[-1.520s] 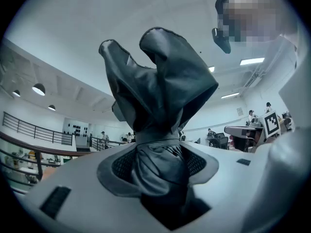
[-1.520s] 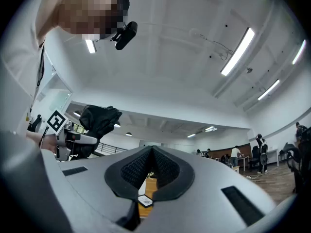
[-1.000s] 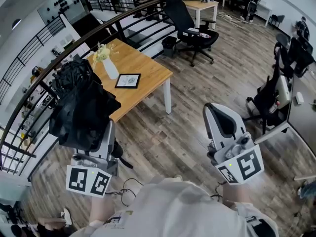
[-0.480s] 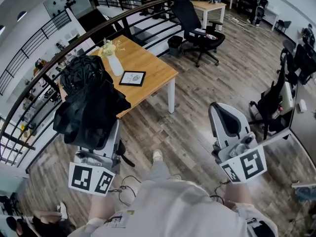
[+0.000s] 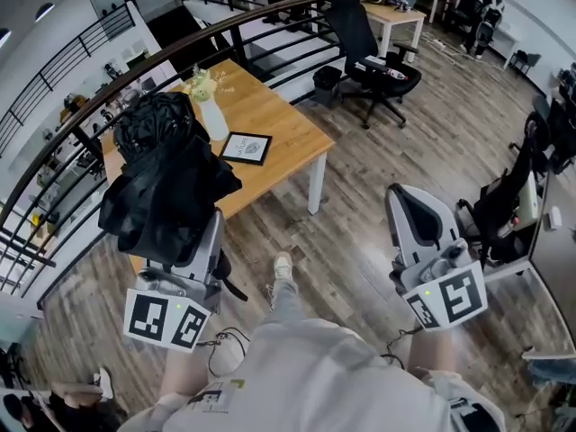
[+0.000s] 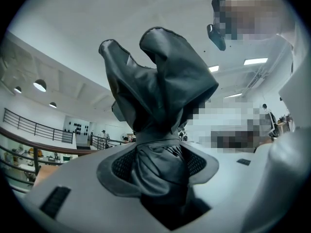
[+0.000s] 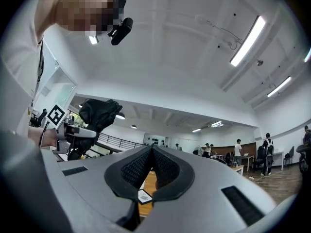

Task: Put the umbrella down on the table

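The umbrella (image 5: 166, 178) is a black, loosely bundled folded one, and my left gripper (image 5: 200, 232) is shut on its lower part, holding it upright in the air. In the left gripper view its dark fabric (image 6: 163, 86) fills the space between the pads, where my left gripper (image 6: 160, 166) pinches it. The wooden table (image 5: 279, 120) with white legs stands just ahead, beyond the umbrella. My right gripper (image 5: 409, 207) hangs to the right over the wood floor, shut, with nothing held; its pads meet at the tips in the right gripper view (image 7: 152, 164).
On the table stand a white vase with flowers (image 5: 211, 115) and a small framed tablet (image 5: 246, 148). A dark railing (image 5: 135, 57) runs behind the table. A black office chair (image 5: 369, 52) is beyond the table's right end, and another chair (image 5: 513, 187) at far right. My shoe (image 5: 283, 265) is stepping forward.
The table has come nearer as I walk toward it. Both grippers have travelled forward with me, the umbrella still held in the left one. A shoe has come into view.
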A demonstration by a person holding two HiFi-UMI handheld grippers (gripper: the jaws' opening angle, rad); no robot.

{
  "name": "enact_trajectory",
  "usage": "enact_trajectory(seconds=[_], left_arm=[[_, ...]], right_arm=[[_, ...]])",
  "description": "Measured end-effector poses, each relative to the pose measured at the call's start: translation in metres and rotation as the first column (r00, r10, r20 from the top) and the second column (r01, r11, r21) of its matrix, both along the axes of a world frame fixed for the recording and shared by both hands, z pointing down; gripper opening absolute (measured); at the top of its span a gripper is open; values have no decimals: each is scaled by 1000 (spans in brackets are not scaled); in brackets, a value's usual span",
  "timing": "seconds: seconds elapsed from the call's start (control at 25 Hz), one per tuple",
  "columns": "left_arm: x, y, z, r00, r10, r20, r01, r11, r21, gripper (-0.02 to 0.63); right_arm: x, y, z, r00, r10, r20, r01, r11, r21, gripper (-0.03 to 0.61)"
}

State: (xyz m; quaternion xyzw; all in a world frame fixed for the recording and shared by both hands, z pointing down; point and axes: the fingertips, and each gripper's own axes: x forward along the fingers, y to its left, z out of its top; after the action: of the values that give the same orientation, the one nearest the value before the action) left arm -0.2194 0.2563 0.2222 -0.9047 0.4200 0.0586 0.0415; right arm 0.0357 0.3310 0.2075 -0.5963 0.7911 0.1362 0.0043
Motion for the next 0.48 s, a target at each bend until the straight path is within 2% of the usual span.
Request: enact_trajectory(seconds=[0.32,0.48], left_arm=[[14,-107,9,1000,15,9,-15,999,-31,247],[27,-173,15,999,22,43,-19,998,-55,247]], right_arm=[[14,-100,5,999,34,-23,-34,999,-32,26],[21,-160,9,999,37,-16,-38,997,-70,26]])
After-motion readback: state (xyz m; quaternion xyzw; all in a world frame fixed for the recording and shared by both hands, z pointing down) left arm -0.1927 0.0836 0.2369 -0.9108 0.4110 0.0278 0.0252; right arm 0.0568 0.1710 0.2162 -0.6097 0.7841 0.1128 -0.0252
